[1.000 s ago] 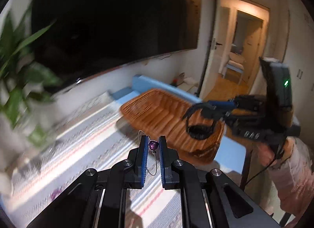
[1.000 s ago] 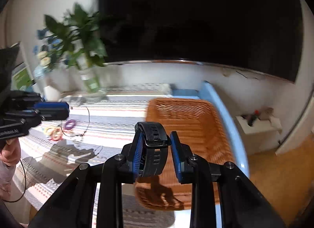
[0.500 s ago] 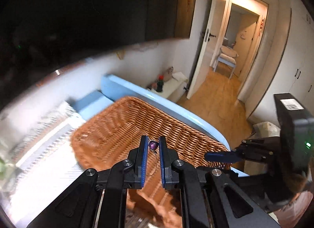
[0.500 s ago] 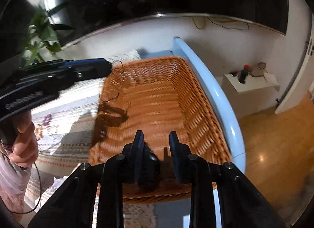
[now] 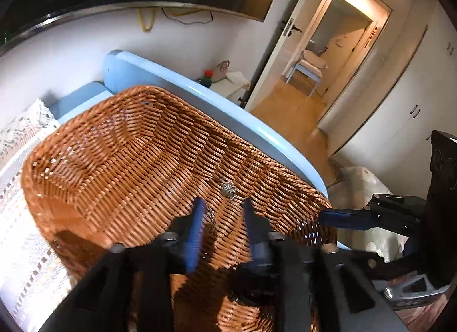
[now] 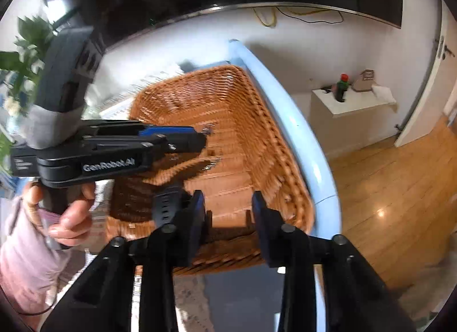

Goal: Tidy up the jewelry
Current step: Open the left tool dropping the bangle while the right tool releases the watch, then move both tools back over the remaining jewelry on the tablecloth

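Two tools over wicker basket point(image 5: 120, 160), both pointing down into it. My left tool point(image 5: 222, 209): jaws opening, nothing pinched; thin necklace point(image 5: 228, 189) lies on basket weave just past tips, at 12 o'clock. My right tool point(image 6: 228, 203): jaws opening, empty between; black watch point(image 6: 165, 203) beside left finger, at 9 o'clock, inside basket. Basket on blue table point(image 6: 302, 143).

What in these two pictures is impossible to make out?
1. Necklace: left wrist view, a tiny blurred glint in the basket; no pendant can be picked out.
2. Watch: right wrist view, only the strap shows; the face is behind a finger of the right gripper, whose jaws are opening.
3. Basket's near end: left wrist view, covered by the left gripper, jaws opening too, some chain between them.
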Tool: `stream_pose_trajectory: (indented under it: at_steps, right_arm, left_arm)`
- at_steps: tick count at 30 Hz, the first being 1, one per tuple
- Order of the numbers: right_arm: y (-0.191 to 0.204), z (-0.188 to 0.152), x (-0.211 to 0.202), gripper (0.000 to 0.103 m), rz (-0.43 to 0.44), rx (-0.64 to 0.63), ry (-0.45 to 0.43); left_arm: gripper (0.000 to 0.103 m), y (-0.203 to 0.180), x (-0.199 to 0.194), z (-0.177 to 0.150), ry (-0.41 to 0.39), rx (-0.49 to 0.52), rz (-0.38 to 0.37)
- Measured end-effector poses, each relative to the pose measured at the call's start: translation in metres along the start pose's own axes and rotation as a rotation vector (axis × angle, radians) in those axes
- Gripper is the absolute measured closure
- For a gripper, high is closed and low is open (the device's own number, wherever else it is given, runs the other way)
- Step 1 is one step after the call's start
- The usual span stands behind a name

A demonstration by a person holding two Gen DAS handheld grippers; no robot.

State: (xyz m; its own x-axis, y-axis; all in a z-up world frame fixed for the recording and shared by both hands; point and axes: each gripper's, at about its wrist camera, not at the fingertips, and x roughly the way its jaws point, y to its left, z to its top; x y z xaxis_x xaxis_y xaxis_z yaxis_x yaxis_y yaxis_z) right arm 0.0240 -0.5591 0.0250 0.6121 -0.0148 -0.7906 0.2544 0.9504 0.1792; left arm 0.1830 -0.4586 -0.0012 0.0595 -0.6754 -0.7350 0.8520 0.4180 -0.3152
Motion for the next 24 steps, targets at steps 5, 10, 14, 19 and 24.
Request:
stream_pose_trajectory:
  at_steps: [5,10,14,19,24]
  right_arm:
    - [0.02,-0.007,-0.014,0.056,0.056,-0.036,-0.027]
    - [0.049,-0.009,0.0,0.055,-0.025,-0.128,0.017]
    - [0.033,0.0,0.009,0.055,-0.091,-0.083,0.022]
    - [-0.003,0.011,0.004,0.055,-0.262,0.018,0.003]
    - [0.004,0.011,-0.006,0.055,-0.262,0.002,-0.001]
  left_arm:
    - [0.054,0.003,-0.032,-0.007,-0.037,-0.026,0.013]
    - [0.054,0.008,-0.077,-0.016,-0.099,-0.052,0.032]
    - [0.054,0.01,-0.115,-0.028,-0.14,-0.066,0.065]
    - [0.054,0.015,-0.156,-0.052,-0.174,-0.066,0.117]
    - [0.054,0.027,-0.196,-0.077,-0.212,-0.096,0.158]
